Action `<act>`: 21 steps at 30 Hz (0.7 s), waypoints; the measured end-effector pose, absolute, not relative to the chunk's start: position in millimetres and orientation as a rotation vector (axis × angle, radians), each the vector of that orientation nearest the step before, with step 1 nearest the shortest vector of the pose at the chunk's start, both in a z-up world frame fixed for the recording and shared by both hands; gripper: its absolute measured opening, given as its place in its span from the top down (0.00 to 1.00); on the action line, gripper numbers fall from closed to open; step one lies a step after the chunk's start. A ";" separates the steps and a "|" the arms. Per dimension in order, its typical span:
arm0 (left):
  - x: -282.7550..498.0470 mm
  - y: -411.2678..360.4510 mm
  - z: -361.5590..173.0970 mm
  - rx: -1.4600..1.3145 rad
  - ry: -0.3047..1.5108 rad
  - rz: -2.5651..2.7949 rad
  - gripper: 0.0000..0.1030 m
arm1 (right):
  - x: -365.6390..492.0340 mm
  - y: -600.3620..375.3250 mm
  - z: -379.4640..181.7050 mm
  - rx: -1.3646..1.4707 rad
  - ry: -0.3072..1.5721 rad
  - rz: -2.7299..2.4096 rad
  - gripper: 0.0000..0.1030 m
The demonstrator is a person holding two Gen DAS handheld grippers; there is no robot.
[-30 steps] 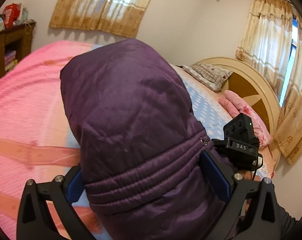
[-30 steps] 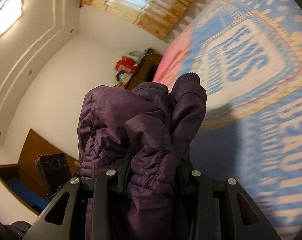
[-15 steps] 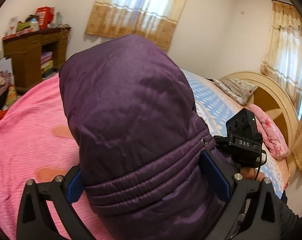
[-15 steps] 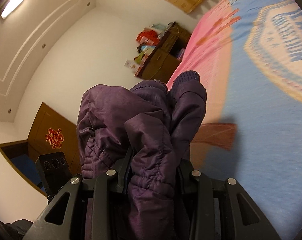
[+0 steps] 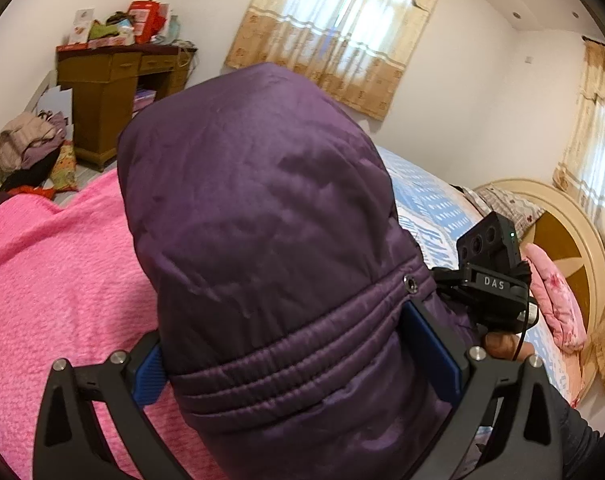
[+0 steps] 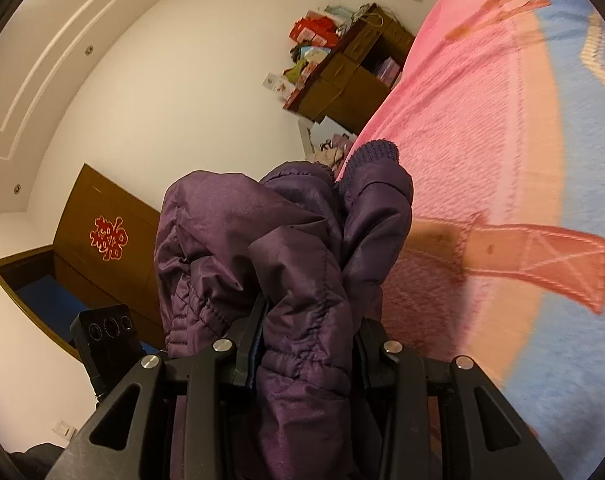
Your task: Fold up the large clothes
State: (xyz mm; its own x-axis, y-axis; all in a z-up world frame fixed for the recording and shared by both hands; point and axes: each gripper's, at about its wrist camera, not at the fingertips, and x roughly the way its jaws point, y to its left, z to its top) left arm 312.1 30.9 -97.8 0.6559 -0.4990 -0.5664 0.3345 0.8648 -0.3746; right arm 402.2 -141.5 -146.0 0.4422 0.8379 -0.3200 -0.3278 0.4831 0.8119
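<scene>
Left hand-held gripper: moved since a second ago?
Yes. The left hand-held gripper, clamped on the purple jacket, has swung left: the wooden desk slid from the frame's left edge inward, and the headboard shifted right.

The jacket (image 5: 262,240) hangs over the bed (image 5: 42,280), the desk (image 5: 102,92) behind it.
</scene>
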 end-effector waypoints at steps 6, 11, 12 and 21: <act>315.4 51.1 -108.4 -0.282 0.731 -0.446 0.00 | 417.3 -116.6 -151.1 0.718 0.847 0.825 0.65; 320.6 65.4 -119.0 -0.324 0.760 -0.434 0.00 | 433.8 -96.8 -150.2 0.697 0.876 0.825 0.65; 320.7 68.6 -120.8 -0.331 0.765 -0.434 0.00 | 435.8 -93.9 -150.7 0.693 0.880 0.826 0.65; 326.9 85.6 -132.0 -0.385 0.789 -0.430 0.00 | 450.5 -79.2 -153.5 0.672 0.910 0.834 0.65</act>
State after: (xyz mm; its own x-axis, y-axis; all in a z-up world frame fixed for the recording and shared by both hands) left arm 326.9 85.6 -132.0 0.6270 -0.5053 -0.5930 0.2247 0.8461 -0.4834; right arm 450.5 -79.2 -153.5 0.3558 0.8439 -0.4015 -0.3268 0.5149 0.7925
